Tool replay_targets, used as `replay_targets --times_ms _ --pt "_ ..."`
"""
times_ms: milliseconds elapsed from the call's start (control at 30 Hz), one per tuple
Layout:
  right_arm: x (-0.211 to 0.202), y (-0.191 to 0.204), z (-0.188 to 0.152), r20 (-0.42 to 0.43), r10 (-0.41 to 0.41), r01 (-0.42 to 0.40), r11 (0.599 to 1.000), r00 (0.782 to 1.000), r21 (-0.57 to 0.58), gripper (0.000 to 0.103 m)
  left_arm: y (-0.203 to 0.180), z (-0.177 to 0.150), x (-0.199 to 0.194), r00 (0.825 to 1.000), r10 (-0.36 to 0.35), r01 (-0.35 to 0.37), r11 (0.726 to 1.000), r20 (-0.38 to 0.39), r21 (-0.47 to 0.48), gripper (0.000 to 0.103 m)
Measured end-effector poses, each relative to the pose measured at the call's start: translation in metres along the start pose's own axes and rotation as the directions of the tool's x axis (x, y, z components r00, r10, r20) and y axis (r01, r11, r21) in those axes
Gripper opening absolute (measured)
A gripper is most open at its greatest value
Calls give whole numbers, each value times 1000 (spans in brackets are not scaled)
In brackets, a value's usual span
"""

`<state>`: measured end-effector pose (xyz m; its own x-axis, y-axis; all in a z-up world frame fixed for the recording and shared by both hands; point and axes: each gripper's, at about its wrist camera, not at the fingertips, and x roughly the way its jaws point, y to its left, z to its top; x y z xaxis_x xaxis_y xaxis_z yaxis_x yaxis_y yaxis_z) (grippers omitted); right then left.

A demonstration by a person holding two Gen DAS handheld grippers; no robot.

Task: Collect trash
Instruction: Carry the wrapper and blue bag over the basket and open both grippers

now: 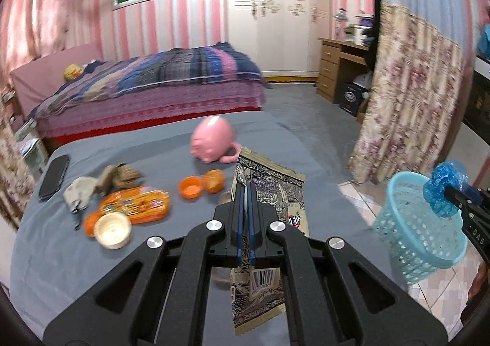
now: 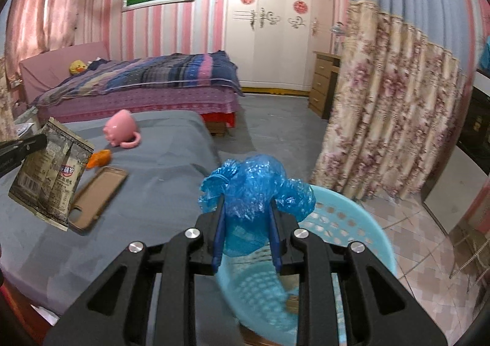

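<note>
On the black body of the right gripper (image 1: 441,192), at the left-wrist view's right edge, white letters read "DAS". The snack wrapper (image 1: 269,223) pinched in the left gripper (image 1: 245,192) carried a barcode and a red-and-white logo with a Chinese character, perhaps "多", too blurred to be sure.

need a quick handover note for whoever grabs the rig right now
Left gripper: shut on a snack wrapper, held above the grey table.
Right gripper: shut on crumpled blue plastic, over the light blue basket.
Done: both pieces picked up.
Left: drop both in the basket, then the orange packet, brown scraps and orange caps on the table.
</note>
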<state>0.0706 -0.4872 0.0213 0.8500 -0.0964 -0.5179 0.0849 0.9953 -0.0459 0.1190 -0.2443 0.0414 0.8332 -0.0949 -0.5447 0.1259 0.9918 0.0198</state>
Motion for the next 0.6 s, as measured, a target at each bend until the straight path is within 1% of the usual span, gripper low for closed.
replay_targets --times_ms 233,333,433,600 --pt "2 -36 -8 -13 -58 59 998 998 28 25 -52 4 6 998 -60 60 996 -3 60 1" --pt "4 -48 -14 -21 -75 75 997 997 34 25 -74 4 10 995 -94 95 992 -18 84 1" --pt "6 -58 -22 -36 -95 96 995 995 29 25 -88 5 13 993 -115 117 988 -22 97 1" --pt "6 -83 -31 -55 -127 130 989 990 68 25 -111 7 21 987 -156 158 982 -32 103 1"
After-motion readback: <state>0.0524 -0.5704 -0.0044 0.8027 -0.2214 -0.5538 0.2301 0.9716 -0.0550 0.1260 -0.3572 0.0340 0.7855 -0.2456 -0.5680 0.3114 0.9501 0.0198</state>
